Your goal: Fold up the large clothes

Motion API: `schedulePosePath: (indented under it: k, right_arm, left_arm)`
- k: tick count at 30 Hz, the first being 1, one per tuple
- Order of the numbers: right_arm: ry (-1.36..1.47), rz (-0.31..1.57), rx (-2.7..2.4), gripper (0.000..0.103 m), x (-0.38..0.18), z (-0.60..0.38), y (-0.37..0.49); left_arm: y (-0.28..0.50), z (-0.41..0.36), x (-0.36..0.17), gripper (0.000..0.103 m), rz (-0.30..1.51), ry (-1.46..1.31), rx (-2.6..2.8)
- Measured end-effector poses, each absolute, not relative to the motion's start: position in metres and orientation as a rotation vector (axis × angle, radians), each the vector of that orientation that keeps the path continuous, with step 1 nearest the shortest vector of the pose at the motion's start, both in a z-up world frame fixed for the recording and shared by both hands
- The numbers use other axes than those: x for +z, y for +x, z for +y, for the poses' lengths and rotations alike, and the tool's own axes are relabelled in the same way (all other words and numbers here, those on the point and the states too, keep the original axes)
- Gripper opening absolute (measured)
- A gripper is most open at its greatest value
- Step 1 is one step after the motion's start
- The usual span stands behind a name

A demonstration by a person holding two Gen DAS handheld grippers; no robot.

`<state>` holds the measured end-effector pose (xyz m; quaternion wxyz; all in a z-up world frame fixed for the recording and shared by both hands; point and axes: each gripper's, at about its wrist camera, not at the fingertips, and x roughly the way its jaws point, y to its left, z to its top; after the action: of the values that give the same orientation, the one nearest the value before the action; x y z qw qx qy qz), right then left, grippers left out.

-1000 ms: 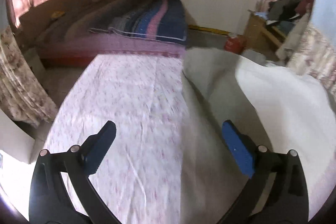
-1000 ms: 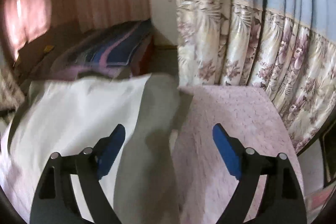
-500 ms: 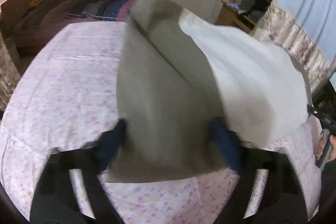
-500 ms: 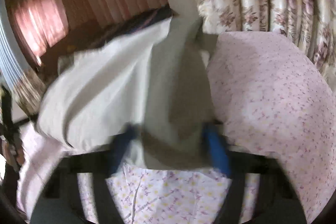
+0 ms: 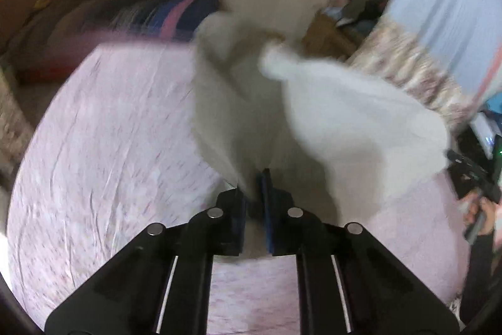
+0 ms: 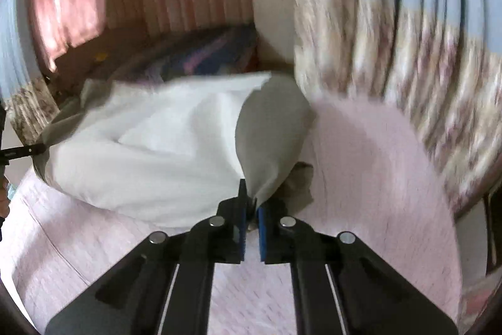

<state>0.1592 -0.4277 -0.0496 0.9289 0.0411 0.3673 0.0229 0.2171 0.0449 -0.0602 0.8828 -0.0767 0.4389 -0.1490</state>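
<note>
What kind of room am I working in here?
Most likely a home bedroom: a bed with a striped blanket behind, floral curtains, and the white garment lifted over a pink flowered sheet.

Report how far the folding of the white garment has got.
Done: both corners are gripped. The left claw and the right claw are each shut on the white garment.
In hand: the cloth hangs lifted and billowing above the pink floral sheet; blur suggests it is in motion.
Left: no finished fold shows. It must still be laid flat and folded.
</note>
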Motion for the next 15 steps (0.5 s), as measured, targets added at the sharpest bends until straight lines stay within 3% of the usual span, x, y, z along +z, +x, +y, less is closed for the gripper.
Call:
schedulePosePath:
  k: [3, 4, 5, 6, 7, 8, 9, 11, 15]
  right_arm:
    - [0.126, 0.865, 0.054, 0.013, -0.096, -0.438, 0.163]
    - [0.14, 0.871, 0.05, 0.019, -0.098, -0.441, 0.162]
    - [0.163, 0.861, 0.04, 0.032, -0.096, -0.445, 0.16]
    - [0.194, 0.853, 0.019, 0.044, -0.09, -0.451, 0.156]
    - [0.213, 0.843, 0.001, 0.048, -0.084, -0.454, 0.152]
    - [0.224, 0.815, -0.013, 0.06, -0.076, -0.456, 0.146]
    - [0.231, 0.758, -0.022, 0.072, -0.065, -0.455, 0.133]
    - [0.214, 0.664, -0.052, 0.076, -0.049, -0.45, 0.119]
    - [0.118, 0.57, -0.09, 0.088, -0.03, -0.429, 0.121]
  left_arm:
    - [0.228, 0.06, -0.101, 0.017, 0.992, -0.264, -0.326]
    - [0.229, 0.061, -0.103, 0.029, 0.991, -0.251, -0.312]
    - [0.228, 0.061, -0.102, 0.045, 0.982, -0.229, -0.286]
    - [0.227, 0.062, -0.099, 0.054, 0.968, -0.208, -0.25]
    - [0.224, 0.063, -0.095, 0.07, 0.954, -0.182, -0.2]
    - [0.222, 0.064, -0.09, 0.083, 0.946, -0.165, -0.177]
    - [0.217, 0.065, -0.083, 0.087, 0.925, -0.156, -0.161]
    - [0.207, 0.064, -0.073, 0.098, 0.891, -0.144, -0.137]
    - [0.193, 0.05, -0.051, 0.1, 0.819, -0.083, -0.022]
